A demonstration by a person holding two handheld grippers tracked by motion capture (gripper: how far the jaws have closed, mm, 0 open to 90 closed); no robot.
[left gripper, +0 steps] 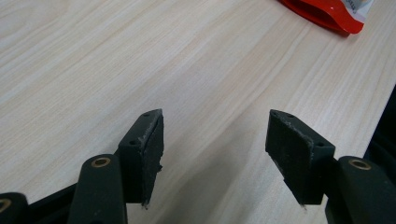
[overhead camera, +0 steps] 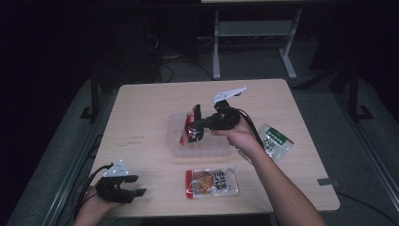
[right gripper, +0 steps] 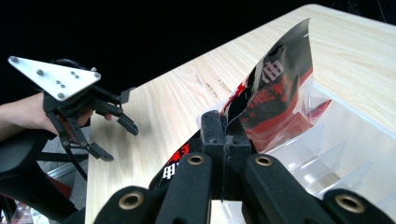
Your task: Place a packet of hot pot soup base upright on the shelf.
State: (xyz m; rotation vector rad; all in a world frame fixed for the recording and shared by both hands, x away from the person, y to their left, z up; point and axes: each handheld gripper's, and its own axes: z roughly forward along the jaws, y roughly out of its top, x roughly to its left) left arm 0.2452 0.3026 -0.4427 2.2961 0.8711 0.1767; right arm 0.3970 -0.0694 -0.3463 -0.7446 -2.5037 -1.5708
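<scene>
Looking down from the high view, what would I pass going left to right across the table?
Left tool → orange snack pouch lying flat → green-and-white packet near the table's right edge.

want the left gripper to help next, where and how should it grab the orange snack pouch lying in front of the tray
Probably by its red left edge: the orange snack pouch lies flat on the table, so a thin sealed edge suits the jaws best. That edge faces the left gripper, which is open at the table's near left. Come in low from the left and pinch the edge.
</scene>
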